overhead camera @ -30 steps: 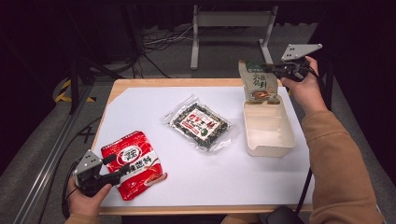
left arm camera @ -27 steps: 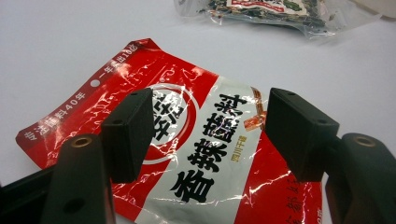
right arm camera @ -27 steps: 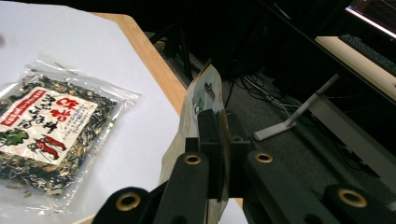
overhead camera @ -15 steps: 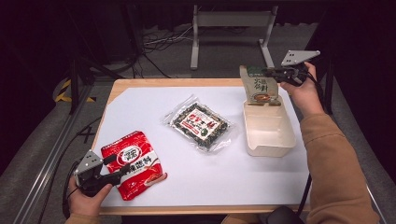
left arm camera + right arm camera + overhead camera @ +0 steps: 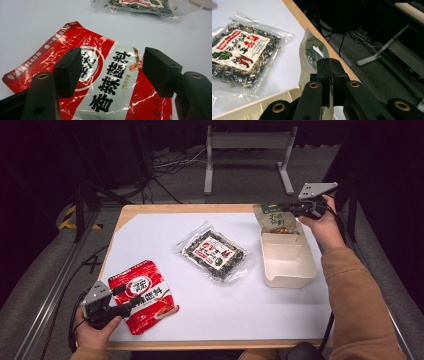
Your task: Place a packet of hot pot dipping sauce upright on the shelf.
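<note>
Once my right gripper (image 5: 282, 209) had sunk a bit, clenched on the green packet (image 5: 275, 220), its bottom dipped into the beige box (image 5: 290, 265); left gripper (image 5: 131, 306) stayed released over the red pouch (image 5: 107, 82).

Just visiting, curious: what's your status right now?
Right claw shut on green packet, over beige box. Left claw open above red packet. Nothing blocking.

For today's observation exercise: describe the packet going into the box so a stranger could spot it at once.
Find the beige box at the table's right. The green-topped packet stands upright at its far end, pinched by the right tongs; the other two packets lie flat.
</note>
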